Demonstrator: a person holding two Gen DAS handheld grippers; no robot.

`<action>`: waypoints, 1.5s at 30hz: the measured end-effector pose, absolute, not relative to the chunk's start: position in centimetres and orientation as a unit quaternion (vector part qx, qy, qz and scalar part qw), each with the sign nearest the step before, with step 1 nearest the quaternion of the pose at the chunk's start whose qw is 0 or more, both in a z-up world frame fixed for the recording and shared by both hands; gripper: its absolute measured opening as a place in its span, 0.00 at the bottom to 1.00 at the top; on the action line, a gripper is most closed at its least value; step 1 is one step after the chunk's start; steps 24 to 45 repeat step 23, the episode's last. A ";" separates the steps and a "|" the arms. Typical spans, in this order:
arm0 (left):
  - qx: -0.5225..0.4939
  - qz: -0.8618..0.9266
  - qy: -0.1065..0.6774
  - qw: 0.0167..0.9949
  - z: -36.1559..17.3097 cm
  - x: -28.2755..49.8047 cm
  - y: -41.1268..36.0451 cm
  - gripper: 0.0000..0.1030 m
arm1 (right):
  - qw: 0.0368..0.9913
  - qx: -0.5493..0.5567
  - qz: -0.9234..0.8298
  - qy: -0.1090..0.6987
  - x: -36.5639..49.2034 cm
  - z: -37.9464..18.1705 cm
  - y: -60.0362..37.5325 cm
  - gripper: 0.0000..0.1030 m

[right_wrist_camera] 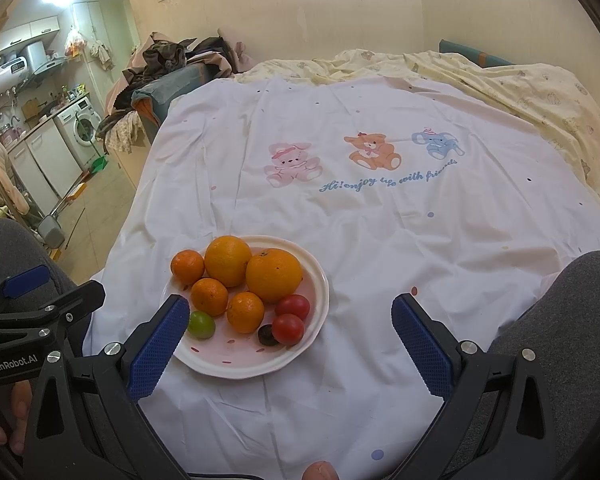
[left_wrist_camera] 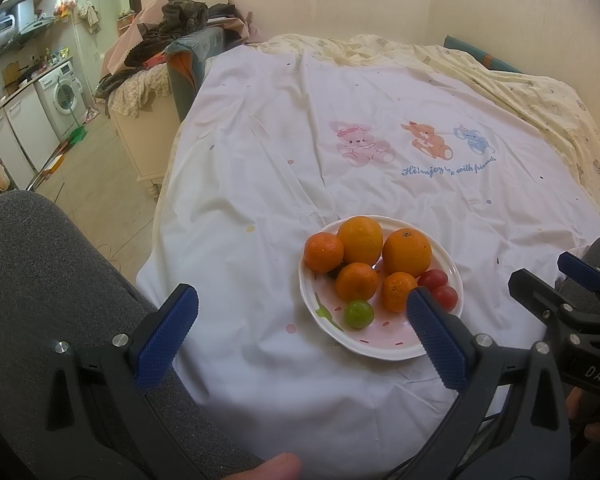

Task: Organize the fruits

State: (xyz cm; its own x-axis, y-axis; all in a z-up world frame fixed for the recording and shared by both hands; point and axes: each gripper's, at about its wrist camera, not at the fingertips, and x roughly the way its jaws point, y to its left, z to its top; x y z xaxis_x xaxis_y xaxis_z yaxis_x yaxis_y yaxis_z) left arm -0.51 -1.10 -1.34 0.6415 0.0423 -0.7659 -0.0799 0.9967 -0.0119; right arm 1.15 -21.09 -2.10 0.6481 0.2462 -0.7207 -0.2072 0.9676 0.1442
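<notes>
A white plate with pink dots [left_wrist_camera: 374,350] [right_wrist_camera: 236,366] rests on the white printed sheet. On it lie two large oranges [left_wrist_camera: 406,253] [right_wrist_camera: 273,275], three small mandarins [left_wrist_camera: 356,281] [right_wrist_camera: 209,296], a green fruit [left_wrist_camera: 358,313] [right_wrist_camera: 201,324], two red tomatoes [left_wrist_camera: 444,295] [right_wrist_camera: 287,329] and one small dark fruit [right_wrist_camera: 267,335]. My left gripper [left_wrist_camera: 302,312] is open and empty, its right finger overlapping the plate's near right edge. My right gripper [right_wrist_camera: 290,320] is open and empty, its left finger over the plate's near left rim.
The white cartoon-print sheet [right_wrist_camera: 360,184] covers a bed, with a yellow blanket [right_wrist_camera: 540,92] at the back right. The person's grey-clad legs [left_wrist_camera: 40,264] [right_wrist_camera: 572,312] flank the plate. A chair piled with clothes [left_wrist_camera: 172,36] and a kitchen with a washing machine [left_wrist_camera: 62,94] stand left.
</notes>
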 end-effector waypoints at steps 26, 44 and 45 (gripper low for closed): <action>-0.022 0.036 0.422 0.906 -1.5 -0.5 -1.1 1.00 | 0.907 0.026 0.124 0.401 1.2 -2.0 -21.4 1.00; -0.022 0.036 0.422 0.906 -1.5 -0.5 -1.1 1.00 | 0.907 0.026 0.124 0.401 1.2 -2.0 -21.4 1.00; -0.022 0.036 0.422 0.906 -1.5 -0.5 -1.1 1.00 | 0.907 0.026 0.124 0.401 1.2 -2.0 -21.4 1.00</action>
